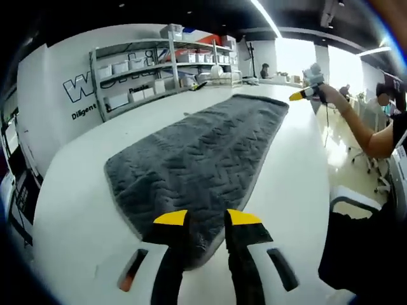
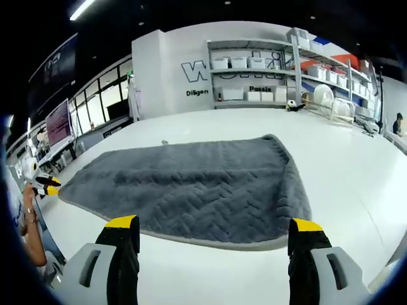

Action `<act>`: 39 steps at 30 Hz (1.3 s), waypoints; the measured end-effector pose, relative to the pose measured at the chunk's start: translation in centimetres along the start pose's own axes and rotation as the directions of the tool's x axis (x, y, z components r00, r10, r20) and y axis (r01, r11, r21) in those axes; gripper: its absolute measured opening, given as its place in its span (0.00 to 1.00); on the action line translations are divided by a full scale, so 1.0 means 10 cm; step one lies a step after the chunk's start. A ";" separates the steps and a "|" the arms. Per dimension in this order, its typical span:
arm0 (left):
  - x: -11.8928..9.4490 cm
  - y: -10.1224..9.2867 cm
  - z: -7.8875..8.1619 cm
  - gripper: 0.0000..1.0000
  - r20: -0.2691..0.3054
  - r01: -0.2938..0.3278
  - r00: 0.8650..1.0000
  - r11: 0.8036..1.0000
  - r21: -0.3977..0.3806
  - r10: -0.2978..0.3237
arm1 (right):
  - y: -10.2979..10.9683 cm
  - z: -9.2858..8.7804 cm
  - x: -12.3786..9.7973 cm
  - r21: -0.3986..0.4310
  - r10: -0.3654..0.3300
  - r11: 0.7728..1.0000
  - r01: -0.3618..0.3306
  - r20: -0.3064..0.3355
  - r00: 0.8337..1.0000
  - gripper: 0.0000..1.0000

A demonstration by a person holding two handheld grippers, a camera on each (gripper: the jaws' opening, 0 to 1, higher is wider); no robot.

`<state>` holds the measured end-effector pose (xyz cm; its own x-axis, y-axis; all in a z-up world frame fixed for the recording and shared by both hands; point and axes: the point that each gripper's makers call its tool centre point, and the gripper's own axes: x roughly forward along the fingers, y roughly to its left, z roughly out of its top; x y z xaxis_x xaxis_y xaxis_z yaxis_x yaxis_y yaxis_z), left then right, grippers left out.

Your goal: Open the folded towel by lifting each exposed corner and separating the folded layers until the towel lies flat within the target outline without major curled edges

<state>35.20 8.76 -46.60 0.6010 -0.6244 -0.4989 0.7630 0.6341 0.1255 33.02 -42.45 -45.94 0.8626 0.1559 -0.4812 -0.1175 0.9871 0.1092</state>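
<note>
Towel [image 1: 197, 159] lies spread long across the white bench [image 1: 76, 216], grey herringbone side up, running from 6 toward 1 o'clock in the left gripper view. No target outline that I can make out on the bench.

Left tongs [image 1: 207, 219]: jaws narrowly apart over the near towel edge at 6 o'clock. Cannot tell if they pinch the hem or just sit above it.

Right tongs [image 2: 215, 230]: released, jaws wide apart, hovering just short of the towel's long edge [image 2: 210, 240] at 6 o'clock. Same tongs appear at 1 o'clock in the left gripper view [image 1: 299, 96], held in a hand [image 1: 327, 94].

Risks, as I judge them:
- Far corner at 1 o'clock in the right gripper view [image 2: 273, 141] looks rounded, possibly a layer tucked under. Calling it flat too early leaves a fold.
- If the left tongs grip only the top pile, a pull drags the whole towel across the slick bench rather than separating layers.
- Pulling from one end with the other unheld skews the towel.
- Thick hem could curl back on release.
</note>
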 end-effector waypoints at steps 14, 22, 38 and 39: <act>-0.09 0.10 0.29 0.96 0.217 -0.071 0.972 0.991 -0.118 0.095 | 0.95 0.21 0.07 -0.140 0.225 0.966 -0.216 0.050 0.973 0.65; -0.11 0.07 0.28 0.99 0.226 -0.074 0.969 0.990 -0.123 0.101 | 1.97 0.34 0.15 -0.217 0.463 0.868 -0.448 0.024 0.886 0.49; -0.06 -0.12 0.27 0.99 0.218 -0.036 0.974 0.993 -0.108 0.059 | 3.16 -0.13 0.66 -0.289 0.619 0.687 -0.666 -0.248 0.746 0.24; -0.06 -0.13 0.27 0.99 0.219 -0.036 0.974 0.993 -0.112 0.060 | 3.19 -0.17 0.69 -0.292 0.617 0.682 -0.670 -0.261 0.742 0.23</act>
<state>34.52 7.08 -44.16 0.6829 -0.6702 -0.2908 0.7097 0.7030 0.0463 34.37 -9.78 -47.25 0.4392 0.7347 -0.5171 -0.8020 0.5800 0.1428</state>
